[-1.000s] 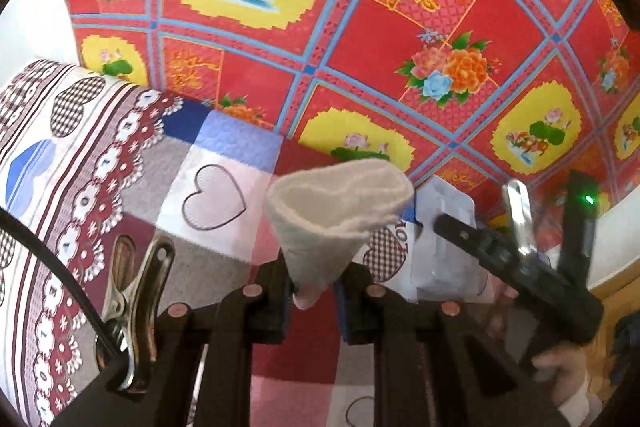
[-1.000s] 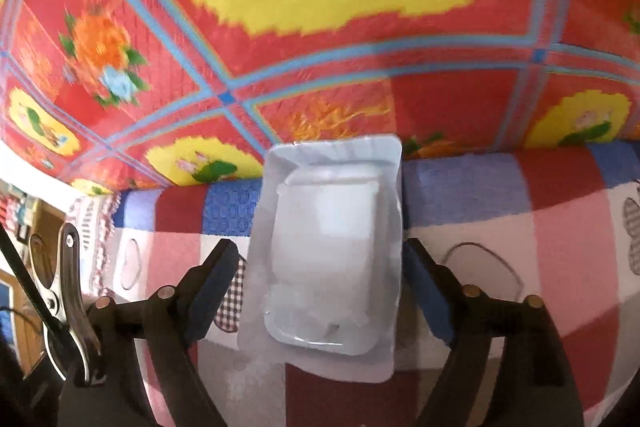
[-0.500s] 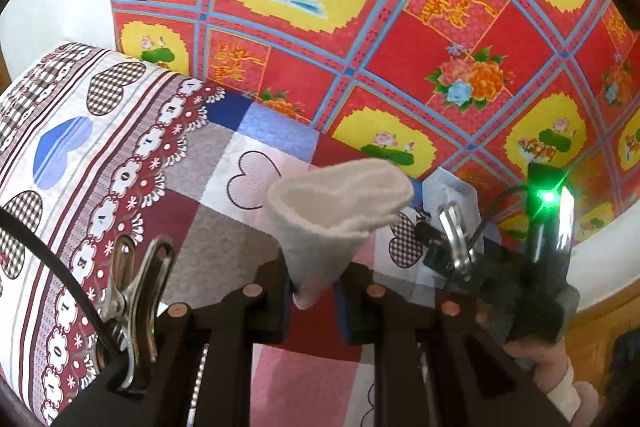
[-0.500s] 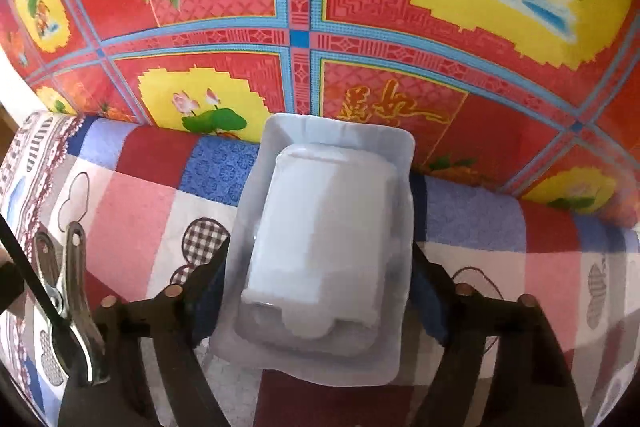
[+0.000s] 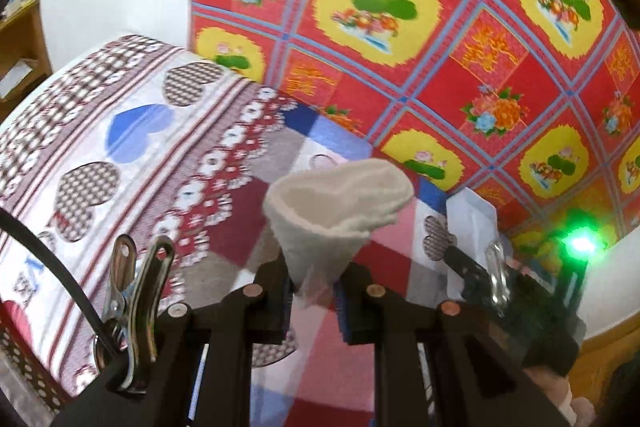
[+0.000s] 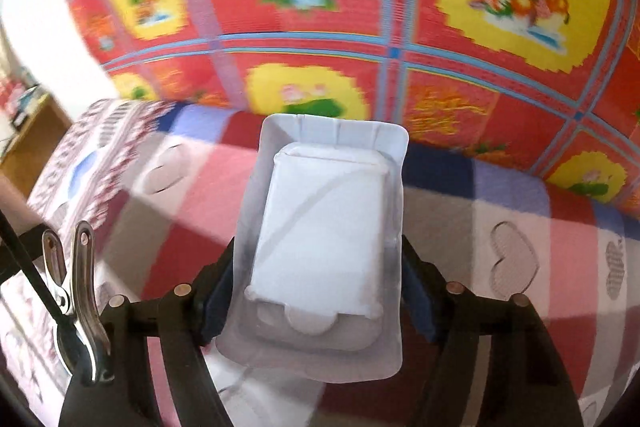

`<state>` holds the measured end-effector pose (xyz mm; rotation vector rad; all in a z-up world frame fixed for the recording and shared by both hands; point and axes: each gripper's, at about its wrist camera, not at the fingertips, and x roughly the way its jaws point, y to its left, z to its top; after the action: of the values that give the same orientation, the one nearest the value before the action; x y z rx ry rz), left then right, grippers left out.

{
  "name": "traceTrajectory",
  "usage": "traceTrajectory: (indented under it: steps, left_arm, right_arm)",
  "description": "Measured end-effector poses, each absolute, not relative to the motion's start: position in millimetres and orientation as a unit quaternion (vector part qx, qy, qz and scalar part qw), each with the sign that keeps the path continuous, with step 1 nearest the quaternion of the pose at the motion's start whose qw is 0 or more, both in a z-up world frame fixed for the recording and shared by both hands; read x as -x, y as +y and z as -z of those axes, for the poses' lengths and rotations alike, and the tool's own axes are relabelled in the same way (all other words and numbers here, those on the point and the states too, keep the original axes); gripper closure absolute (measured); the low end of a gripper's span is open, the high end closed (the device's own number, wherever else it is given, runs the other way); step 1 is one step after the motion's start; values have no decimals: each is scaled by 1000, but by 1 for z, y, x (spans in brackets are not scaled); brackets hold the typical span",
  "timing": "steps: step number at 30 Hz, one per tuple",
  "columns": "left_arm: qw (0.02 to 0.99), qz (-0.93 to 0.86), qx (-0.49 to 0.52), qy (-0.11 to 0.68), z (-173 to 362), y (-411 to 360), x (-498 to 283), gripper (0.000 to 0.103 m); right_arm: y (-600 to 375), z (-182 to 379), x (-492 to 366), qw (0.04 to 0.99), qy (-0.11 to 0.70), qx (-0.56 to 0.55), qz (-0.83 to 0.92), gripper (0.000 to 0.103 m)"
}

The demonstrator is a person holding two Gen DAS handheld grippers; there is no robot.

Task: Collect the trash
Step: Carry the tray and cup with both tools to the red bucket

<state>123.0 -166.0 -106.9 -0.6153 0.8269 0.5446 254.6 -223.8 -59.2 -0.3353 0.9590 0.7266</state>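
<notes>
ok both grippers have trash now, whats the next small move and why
Probably carry both pieces off the bed toward a bin, though none is in view. The left gripper is shut on the tissue; the right gripper has its jaws closing on the plastic pack, so let that grip settle first.

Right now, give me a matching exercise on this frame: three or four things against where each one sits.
Things:
1. white paper cone
2. clear plastic blister pack
3. metal spring clip
4. green light

Places:
A. between the right gripper's pads
B. lower left, on the left gripper's frame
C. far right of the left wrist view
D. pinched in the left gripper

Pairs: 1-D, 2-A, 3-B, 4-C
</notes>
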Motion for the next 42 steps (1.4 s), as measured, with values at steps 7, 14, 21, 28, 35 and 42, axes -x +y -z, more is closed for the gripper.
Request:
traceTrajectory:
  steps: [7,14,21,28,35,42]
  left_arm:
    - [832,-271,294,385,89,-162,-78,85]
    - [833,-273,297,378,76,-157,-19,85]
    - [830,-291,301,368,64,-143,55,85]
    - [826,-313,306,356,51,-126,120,85]
    - [816,-346,315,340,46,-102,177,85]
    - [796,-389,336,320,47,-62,220,85]
  right_arm:
    - [-212,40,-198,793,438,162,-391,30]
    - [-194,17,-128,783,421,171,-426,30]
    - [-170,0,-54,765,403,180,-469,30]
    - [-138,-1,15,741,401,188,-505,30]
    - [-95,-2,66,707,390,215,-550,30]
    - [-36,-2,95,670,377,229,-596,30]
